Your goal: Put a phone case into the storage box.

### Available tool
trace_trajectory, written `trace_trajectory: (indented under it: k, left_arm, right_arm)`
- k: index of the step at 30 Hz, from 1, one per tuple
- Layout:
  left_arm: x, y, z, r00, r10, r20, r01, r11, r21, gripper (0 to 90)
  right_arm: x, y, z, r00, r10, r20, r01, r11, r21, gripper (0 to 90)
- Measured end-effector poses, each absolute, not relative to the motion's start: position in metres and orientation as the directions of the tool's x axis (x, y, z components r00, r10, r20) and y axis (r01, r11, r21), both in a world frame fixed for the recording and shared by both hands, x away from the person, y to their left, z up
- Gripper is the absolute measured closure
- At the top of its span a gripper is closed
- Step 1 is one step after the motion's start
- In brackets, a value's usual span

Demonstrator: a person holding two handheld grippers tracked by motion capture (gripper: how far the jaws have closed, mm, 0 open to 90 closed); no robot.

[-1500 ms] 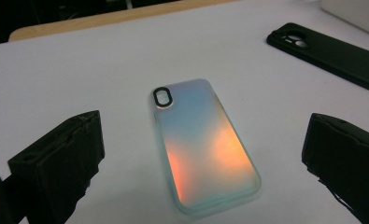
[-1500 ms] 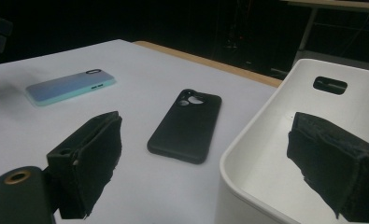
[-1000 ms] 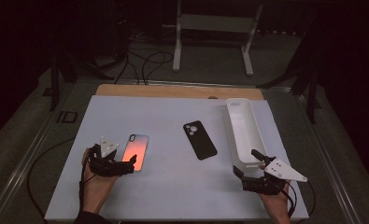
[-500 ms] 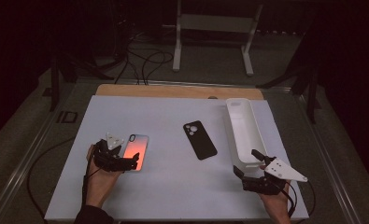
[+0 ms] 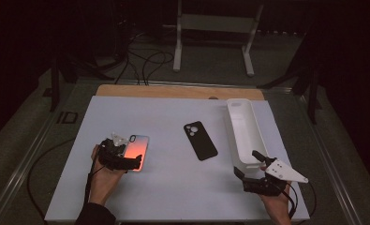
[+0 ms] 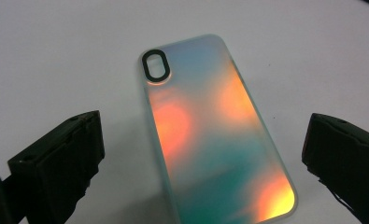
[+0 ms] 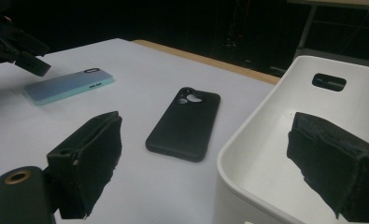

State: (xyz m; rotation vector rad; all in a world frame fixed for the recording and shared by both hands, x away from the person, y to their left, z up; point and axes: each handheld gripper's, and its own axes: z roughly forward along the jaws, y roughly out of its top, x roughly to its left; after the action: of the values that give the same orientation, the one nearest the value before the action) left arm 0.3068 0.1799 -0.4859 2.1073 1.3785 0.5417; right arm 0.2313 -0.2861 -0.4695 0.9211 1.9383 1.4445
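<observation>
Currently left gripper (image 5: 126,158) jaws wide apart, straddling the iridescent phone case (image 6: 215,130), not touching. Case lies flat, left of black case (image 5: 200,140). Right gripper (image 5: 250,168) also spread wide.

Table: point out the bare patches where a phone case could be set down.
The table is bare along its near edge between the two hands, across the far left corner beyond the iridescent case, and in the strip between that case and the black case. It is tight between the black case and the white bin, and around the left tongs.
</observation>
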Motion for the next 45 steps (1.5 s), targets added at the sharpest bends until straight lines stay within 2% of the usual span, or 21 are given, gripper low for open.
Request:
trace_trajectory:
  k: [33, 45]
  left_arm:
    - [0.325, 0.158, -0.517, 0.365, 0.931, 0.026, 0.794, -0.326, 0.513, 0.0]
    - [0.328, 0.16, -0.516, 0.336, 0.942, -0.009, 0.833, -0.292, 0.47, 0.7]
  right_arm:
    - [0.231, -0.286, -0.471, -0.617, 0.786, -0.028, 0.202, 0.193, 0.96, 10.0]
    - [0.231, -0.285, -0.471, -0.613, 0.789, -0.035, 0.2, 0.197, 0.96, 10.1]
